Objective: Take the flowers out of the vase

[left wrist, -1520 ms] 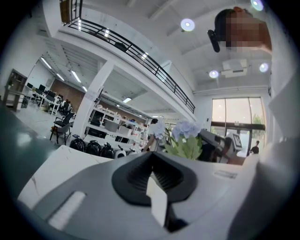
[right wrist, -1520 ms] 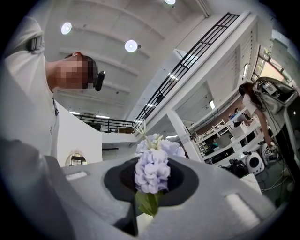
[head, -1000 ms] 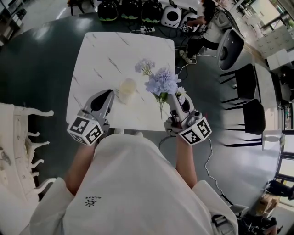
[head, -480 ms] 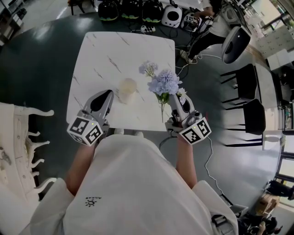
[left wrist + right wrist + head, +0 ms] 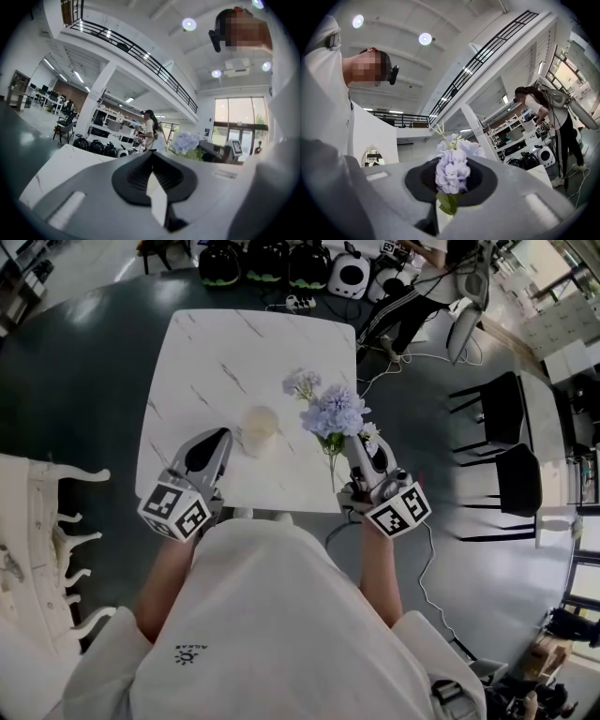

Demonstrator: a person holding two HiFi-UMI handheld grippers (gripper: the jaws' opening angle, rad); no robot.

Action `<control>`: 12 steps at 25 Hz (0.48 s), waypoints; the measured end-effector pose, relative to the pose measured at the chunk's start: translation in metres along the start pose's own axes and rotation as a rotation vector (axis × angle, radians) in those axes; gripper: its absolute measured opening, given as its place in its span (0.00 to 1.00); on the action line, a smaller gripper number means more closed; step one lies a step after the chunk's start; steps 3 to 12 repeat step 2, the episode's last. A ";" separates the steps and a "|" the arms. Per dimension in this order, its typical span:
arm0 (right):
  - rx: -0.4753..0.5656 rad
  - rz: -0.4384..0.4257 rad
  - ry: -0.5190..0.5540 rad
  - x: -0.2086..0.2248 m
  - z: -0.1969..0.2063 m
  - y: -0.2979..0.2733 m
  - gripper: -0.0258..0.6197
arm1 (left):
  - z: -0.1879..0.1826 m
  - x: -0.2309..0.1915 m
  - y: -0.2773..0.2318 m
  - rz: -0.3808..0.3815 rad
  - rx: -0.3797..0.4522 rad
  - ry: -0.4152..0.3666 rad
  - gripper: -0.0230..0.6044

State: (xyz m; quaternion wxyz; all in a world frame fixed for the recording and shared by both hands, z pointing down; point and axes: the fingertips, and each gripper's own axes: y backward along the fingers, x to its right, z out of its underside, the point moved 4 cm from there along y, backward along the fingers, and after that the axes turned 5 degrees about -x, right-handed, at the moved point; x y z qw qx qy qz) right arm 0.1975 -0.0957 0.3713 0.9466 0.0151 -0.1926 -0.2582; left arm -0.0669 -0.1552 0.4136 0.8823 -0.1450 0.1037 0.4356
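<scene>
Plainly the right tool (image 5: 354, 440) is clenched on the pale blue flowers (image 5: 333, 412), which are out of the vase (image 5: 260, 427) and held just to its right, above the near part of the white marbled desk (image 5: 216, 352), with the green stem hanging below the blooms. The left tool (image 5: 217, 437) lies level beside the vase, jaws together on nothing.

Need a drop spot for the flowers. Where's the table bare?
Bare: far half of the table beyond the vase, and the strip left of it. Crowded: near edge, with left gripper by the vase and right gripper holding the flowers.
</scene>
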 end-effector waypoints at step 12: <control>-0.003 -0.001 -0.002 0.000 0.000 0.000 0.10 | 0.001 0.000 -0.001 0.001 -0.003 0.001 0.02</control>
